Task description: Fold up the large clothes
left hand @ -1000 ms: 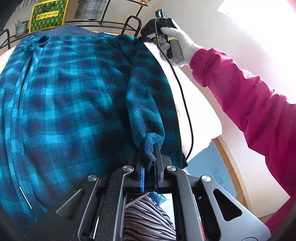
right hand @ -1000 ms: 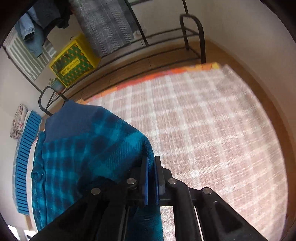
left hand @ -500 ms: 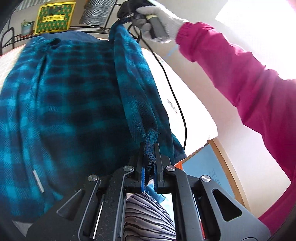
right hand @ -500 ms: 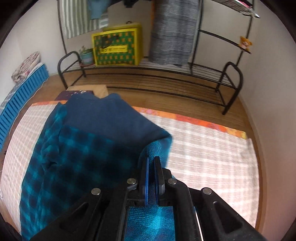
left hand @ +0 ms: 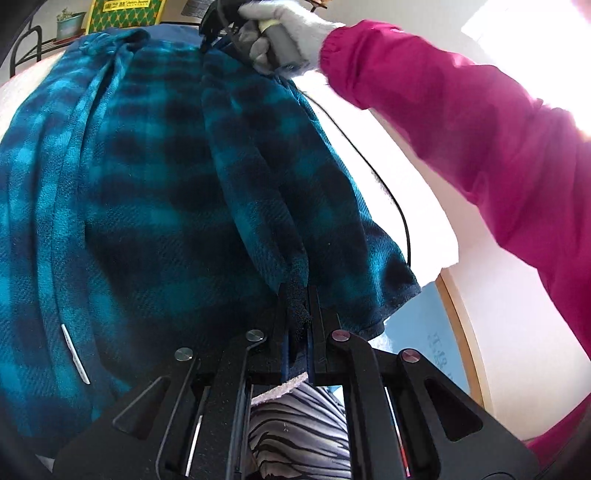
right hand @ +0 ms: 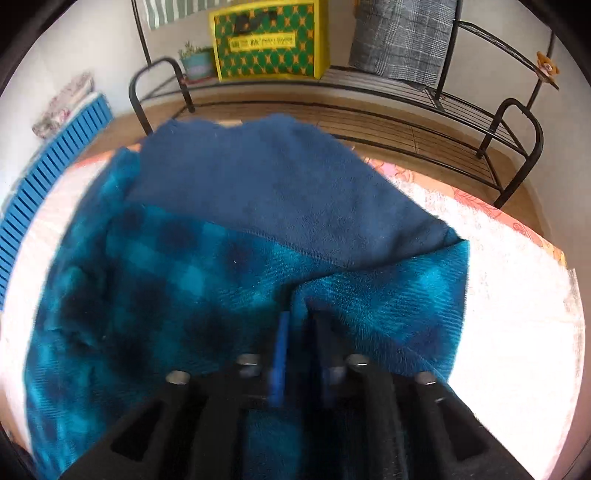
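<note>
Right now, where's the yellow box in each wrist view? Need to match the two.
Left wrist: yellow box at the top edge, left of centre, cropped, beyond the plaid garment.
Right wrist: yellow box top centre, on the black rack, past the garment's navy part.
Shared landmark: the potted plant just left of the box in both.

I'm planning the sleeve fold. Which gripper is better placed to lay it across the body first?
Left, probably: the left gripper pinches the sleeve cuff, the free end. The right gripper clamps the plaid jacket near its shoulder, anchoring it.
</note>
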Motion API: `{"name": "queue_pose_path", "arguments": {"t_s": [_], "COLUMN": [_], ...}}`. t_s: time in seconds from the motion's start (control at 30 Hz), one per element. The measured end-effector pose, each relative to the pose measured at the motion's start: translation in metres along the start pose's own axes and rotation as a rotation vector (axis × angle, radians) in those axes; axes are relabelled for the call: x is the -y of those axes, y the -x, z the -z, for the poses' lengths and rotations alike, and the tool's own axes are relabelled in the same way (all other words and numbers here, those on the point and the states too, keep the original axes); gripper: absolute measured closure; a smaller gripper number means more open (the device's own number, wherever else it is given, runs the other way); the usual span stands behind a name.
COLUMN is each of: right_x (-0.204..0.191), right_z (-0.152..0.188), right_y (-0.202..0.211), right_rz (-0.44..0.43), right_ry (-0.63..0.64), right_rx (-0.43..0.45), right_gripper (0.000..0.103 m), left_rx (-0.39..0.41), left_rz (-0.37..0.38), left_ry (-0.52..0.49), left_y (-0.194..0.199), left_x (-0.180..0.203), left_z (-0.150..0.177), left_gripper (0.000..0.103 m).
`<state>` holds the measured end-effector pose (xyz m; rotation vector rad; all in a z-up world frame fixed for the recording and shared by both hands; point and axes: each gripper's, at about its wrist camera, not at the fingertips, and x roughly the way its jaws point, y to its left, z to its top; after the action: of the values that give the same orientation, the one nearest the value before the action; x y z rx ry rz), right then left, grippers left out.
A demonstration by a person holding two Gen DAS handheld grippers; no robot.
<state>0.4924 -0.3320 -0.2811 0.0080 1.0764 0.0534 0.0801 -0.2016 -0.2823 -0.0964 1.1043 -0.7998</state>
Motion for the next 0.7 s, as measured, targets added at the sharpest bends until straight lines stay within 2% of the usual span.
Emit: {"name": "queue_pose_path", "arguments": {"t_s": [0.1, 0.13, 0.17, 0.23, 0.37, 0.53, 0.63, 0.7], "right_x": [0.018, 0.025, 0.029, 0.040, 0.048, 0.047, 0.036, 0.031], "right_z": [0.007, 0.012, 0.014, 0.033, 0.102, 0.211, 0.269, 0.295], "right_y": [0.047, 0.068, 0.081, 0.120, 0.182, 0.204, 0.192, 0.178], "right_rz": [-0.053, -0.080, -0.103, -0.149, -0.153, -0.200, -0.251, -0.255], "right_ry": [-0.026, -0.040, -0.049, -0.075, -0.073, -0.130, -0.186, -0.216], "right_rx": [0.056, 0.079, 0.093, 0.123, 0.138, 0.073, 0.024, -0.004], "right_gripper": [0.076, 0.075, 0.075, 0.075, 0.072, 0.071, 0.071, 0.071], "left_rx": [0.001, -0.002, -0.007, 0.015, 0.050, 0.063, 0.039, 0.024], "left_rz": [0.015, 0.019, 0.024, 0.045, 0.075, 0.083, 0.110, 0.110], "left_ry": [-0.001, -0.001, 0.001, 0.016, 0.039, 0.078, 0.154, 0.178], "left_y": [0.007, 0.010, 0.014, 0.025, 0.045, 0.054, 0.045, 0.041], "left_x": [-0.001, -0.005, -0.006, -0.006, -0.010, -0.025, -0.043, -0.050], "left_z": [-0.002, -0.002, -0.002, -0.002, 0.001, 0.004, -0.001, 0.000], "left_gripper": [0.099, 0.094, 0.082, 0.072, 0.072, 0.071, 0.071, 0.072]}}
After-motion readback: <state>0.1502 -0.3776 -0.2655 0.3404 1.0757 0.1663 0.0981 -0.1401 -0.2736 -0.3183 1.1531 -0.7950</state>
